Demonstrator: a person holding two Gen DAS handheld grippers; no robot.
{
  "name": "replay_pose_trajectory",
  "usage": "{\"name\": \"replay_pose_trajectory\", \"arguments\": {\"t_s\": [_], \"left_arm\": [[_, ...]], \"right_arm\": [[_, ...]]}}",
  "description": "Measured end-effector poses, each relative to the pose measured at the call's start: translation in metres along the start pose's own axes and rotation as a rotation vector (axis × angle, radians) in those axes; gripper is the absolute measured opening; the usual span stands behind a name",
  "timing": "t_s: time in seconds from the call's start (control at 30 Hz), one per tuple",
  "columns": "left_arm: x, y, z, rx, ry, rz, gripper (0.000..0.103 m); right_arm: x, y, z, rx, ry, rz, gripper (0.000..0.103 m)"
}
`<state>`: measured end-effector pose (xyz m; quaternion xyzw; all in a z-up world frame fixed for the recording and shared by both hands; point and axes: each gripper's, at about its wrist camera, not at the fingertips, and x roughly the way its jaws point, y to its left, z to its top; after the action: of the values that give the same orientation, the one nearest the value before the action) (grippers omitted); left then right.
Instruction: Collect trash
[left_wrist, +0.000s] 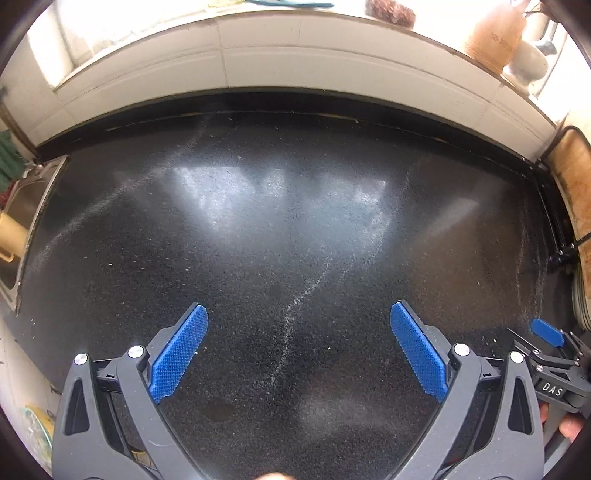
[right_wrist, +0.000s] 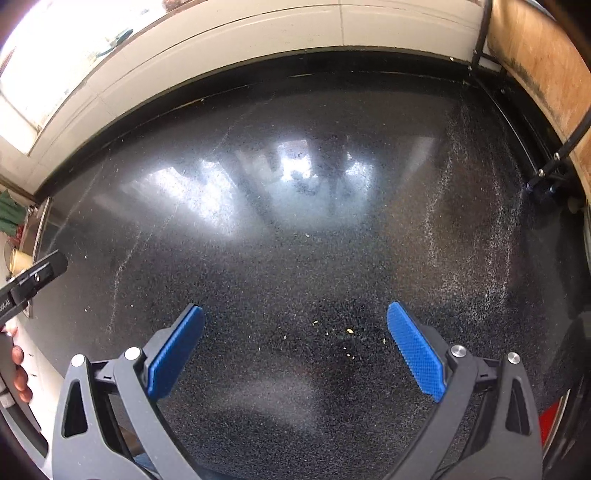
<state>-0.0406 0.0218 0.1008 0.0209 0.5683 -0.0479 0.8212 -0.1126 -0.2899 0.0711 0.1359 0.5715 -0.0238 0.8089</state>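
Observation:
My left gripper (left_wrist: 299, 314) is open and empty over a black speckled countertop (left_wrist: 258, 221). My right gripper (right_wrist: 295, 314) is open and empty over the same countertop (right_wrist: 295, 258). A few small yellow crumbs (right_wrist: 347, 332) lie on the counter between the right gripper's blue pads (right_wrist: 413, 350). The right gripper also shows at the right edge of the left wrist view (left_wrist: 546, 332). The left gripper's body shows at the left edge of the right wrist view (right_wrist: 33, 280). White smear streaks (left_wrist: 295, 314) cross the counter. No larger piece of trash shows.
A white tiled wall (left_wrist: 295, 62) and window sill run along the back. A steel sink (left_wrist: 26, 206) with a yellow cup (left_wrist: 11, 236) lies at the left. A black wire rack (right_wrist: 546, 173) and a wooden board (right_wrist: 535, 55) stand at the right.

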Motion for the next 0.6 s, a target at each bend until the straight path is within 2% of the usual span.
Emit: {"name": "replay_pose_trajectory", "arguments": {"t_s": [0.1, 0.17, 0.27, 0.33, 0.43, 0.6], "left_arm": [[0.013, 0.002, 0.001, 0.025, 0.04, 0.002, 0.097], [0.019, 0.0, 0.002, 0.06, 0.031, 0.046, 0.097], [0.024, -0.002, 0.005, 0.077, 0.029, 0.07, 0.097], [0.023, -0.002, 0.008, 0.091, -0.012, 0.106, 0.097], [0.026, -0.001, 0.013, 0.099, -0.016, 0.045, 0.097], [0.034, 0.0, 0.018, 0.104, -0.051, 0.075, 0.097]], "right_arm": [[-0.001, 0.002, -0.005, 0.014, 0.001, -0.007, 0.096], [-0.001, 0.002, -0.008, 0.014, 0.002, -0.009, 0.096], [0.0, 0.004, -0.01, 0.003, 0.006, -0.027, 0.096], [-0.002, 0.005, -0.014, 0.002, 0.007, -0.036, 0.096], [-0.001, 0.007, -0.016, -0.007, 0.012, -0.052, 0.096], [0.005, 0.006, -0.015, 0.016, 0.023, -0.073, 0.096]]}}
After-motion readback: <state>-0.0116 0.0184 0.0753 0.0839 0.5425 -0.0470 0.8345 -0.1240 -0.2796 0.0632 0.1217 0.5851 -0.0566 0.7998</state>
